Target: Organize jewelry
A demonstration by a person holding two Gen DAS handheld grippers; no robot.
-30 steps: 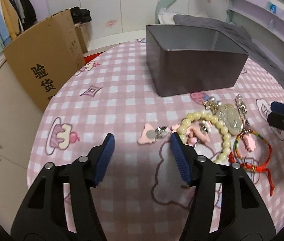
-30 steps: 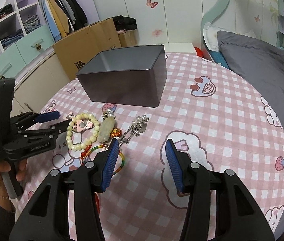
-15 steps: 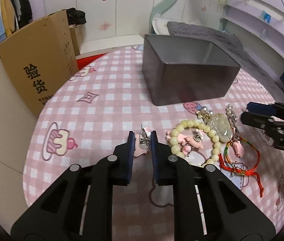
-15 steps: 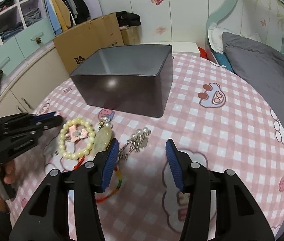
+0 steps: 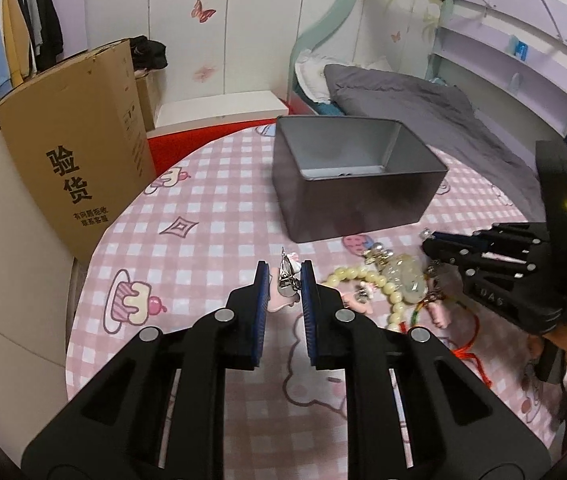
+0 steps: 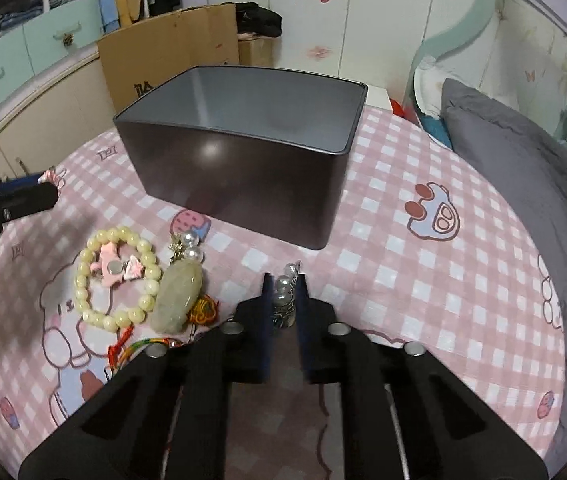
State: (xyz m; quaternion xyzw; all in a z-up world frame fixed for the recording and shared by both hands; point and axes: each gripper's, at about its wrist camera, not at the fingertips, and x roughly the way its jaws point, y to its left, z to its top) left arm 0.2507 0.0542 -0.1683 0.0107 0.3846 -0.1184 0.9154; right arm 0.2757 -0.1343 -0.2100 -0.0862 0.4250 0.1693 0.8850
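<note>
- Left gripper point(image 5: 285, 280): jaws nearly closed on a pink hair clip with a silver clasp point(image 5: 285, 286), raised off the pink checked tablecloth point(image 5: 211, 240), apparently for carrying to the tin.
- Right gripper point(image 6: 283, 294): jaws drawn tight on a pearl-and-chain piece point(image 6: 284, 300), just clear of the cloth.
- Open grey metal tin point(image 6: 243, 152): stands beyond both grippers, appears empty; the likely destination.
- Remaining jewelry: cream bead bracelet point(image 6: 117, 276), jade pendant point(image 6: 177, 298) and multicoloured cord bracelet point(image 6: 143, 346) lie clustered before the tin.
- Cardboard box point(image 5: 79, 140): printed "验货"; smaller lines illegible.
</note>
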